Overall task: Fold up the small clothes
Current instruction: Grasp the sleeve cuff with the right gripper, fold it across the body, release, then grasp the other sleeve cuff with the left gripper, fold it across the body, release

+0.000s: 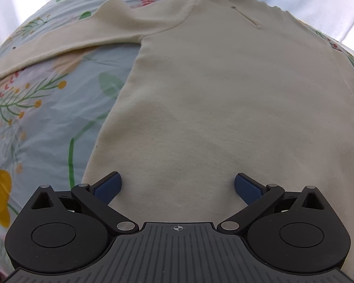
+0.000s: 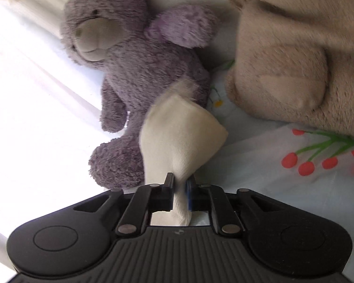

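Cream long-sleeved top (image 1: 224,89) lies flat on a bed sheet (image 1: 42,122) that is pale blue with printed flowers and leaves. Its body is spread out smooth, with the neck at the far side in the left wrist view, and one sleeve (image 1: 66,40) stretches out to the left across the sheet. The left gripper (image 1: 177,186) is over the near edge of the top, pointing steeply down. Its two blue pads (image 1: 108,187) stand wide apart, one near each side of the hem, and nothing is between them; whether they touch the cloth I cannot tell.

The right gripper (image 2: 179,188) is clamped on a piece of cream fabric (image 2: 179,134). The cloth is pinched narrow between the fingers and opens into a wider fold beyond them. Whether this is the other sleeve of the top, the pictures do not show for sure. Behind the fold a purple plush bear (image 2: 134,70) lies on the same flowered sheet, and a large beige plush toy (image 2: 295,59) is beside it on the right of that view.
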Demonstrator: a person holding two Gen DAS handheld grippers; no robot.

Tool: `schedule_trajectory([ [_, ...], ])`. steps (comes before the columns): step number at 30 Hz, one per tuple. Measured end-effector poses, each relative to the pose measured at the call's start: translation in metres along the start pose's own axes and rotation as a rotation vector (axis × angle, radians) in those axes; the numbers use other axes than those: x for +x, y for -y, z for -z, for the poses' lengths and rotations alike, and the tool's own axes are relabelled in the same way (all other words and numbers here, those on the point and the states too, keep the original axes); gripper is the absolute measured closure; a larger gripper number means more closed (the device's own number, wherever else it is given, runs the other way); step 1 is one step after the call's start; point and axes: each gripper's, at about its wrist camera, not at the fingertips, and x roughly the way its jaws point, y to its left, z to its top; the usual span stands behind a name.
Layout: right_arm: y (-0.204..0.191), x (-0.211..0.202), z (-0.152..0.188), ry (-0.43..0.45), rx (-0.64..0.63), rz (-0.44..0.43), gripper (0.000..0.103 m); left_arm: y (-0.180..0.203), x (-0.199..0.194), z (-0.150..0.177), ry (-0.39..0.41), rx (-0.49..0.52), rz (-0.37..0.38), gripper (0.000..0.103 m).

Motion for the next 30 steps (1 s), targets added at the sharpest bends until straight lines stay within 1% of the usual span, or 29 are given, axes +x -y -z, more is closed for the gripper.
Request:
schedule_trajectory([
  [3,-0.029,-0.008,0.001,0.031,-0.119,-0.013,0.095,-0.003,0.000,-0.002,-0.001,-0.028,0.008,0.000],
  [5,-0.054,-0.015,0.006,0.044,-0.199,-0.038,0.095,-0.006,0.000,-0.004,0.008,-0.053,0.017,0.000],
  [8,-0.100,-0.025,0.020,0.034,-0.317,-0.131,0.095,-0.008,-0.001,-0.003,0.043,-0.035,0.031,0.000],
  [10,-0.140,-0.031,0.042,-0.003,-0.416,-0.217,0.095,-0.007,0.000,-0.004,0.034,-0.002,0.036,0.000],
  [11,-0.161,-0.034,0.058,-0.036,-0.465,-0.277,0.095,-0.007,-0.001,-0.006,0.023,0.007,0.050,0.000],
  [12,-0.186,-0.040,0.079,-0.082,-0.527,-0.352,0.095,-0.007,-0.003,-0.009,0.018,0.008,0.079,0.000],
  [13,-0.201,-0.044,0.095,-0.119,-0.568,-0.402,0.095,-0.008,-0.006,-0.013,0.023,0.005,0.126,0.000],
  [14,-0.219,-0.048,0.118,-0.179,-0.621,-0.461,0.093,-0.009,-0.009,-0.019,0.033,0.001,0.178,0.000],
  [15,-0.238,-0.051,0.147,-0.274,-0.681,-0.529,0.092,-0.009,-0.012,-0.025,0.048,0.000,0.237,0.000],
  [17,-0.254,-0.052,0.186,-0.425,-0.736,-0.592,0.083,-0.006,-0.016,-0.040,0.068,0.006,0.336,0.000],
  [18,-0.259,-0.051,0.206,-0.489,-0.761,-0.600,0.082,-0.003,-0.016,-0.049,0.075,0.014,0.397,0.000],
  [19,-0.260,-0.051,0.217,-0.512,-0.775,-0.590,0.081,0.000,-0.014,-0.057,0.079,0.021,0.447,0.000],
  [21,-0.255,-0.052,0.233,-0.544,-0.788,-0.542,0.081,0.011,-0.006,-0.074,0.082,0.026,0.539,0.000],
  [23,-0.246,-0.057,0.239,-0.568,-0.757,-0.481,0.081,0.026,0.006,-0.089,0.064,0.037,0.605,0.000],
  [25,-0.234,-0.059,0.233,-0.576,-0.731,-0.438,0.081,0.038,0.023,-0.099,0.031,0.051,0.632,0.000],
  [27,-0.223,-0.058,0.228,-0.566,-0.710,-0.401,0.081,0.044,0.038,-0.103,-0.016,0.040,0.629,0.007],
  [28,-0.220,-0.060,0.225,-0.559,-0.701,-0.391,0.081,0.046,0.045,-0.104,-0.048,0.032,0.638,0.017],
  [29,-0.216,-0.064,0.223,-0.551,-0.687,-0.382,0.080,0.047,0.049,-0.104,-0.068,0.022,0.642,0.020],
  [30,-0.213,-0.063,0.220,-0.543,-0.669,-0.372,0.080,0.045,0.049,-0.103,-0.054,0.013,0.654,0.020],
])
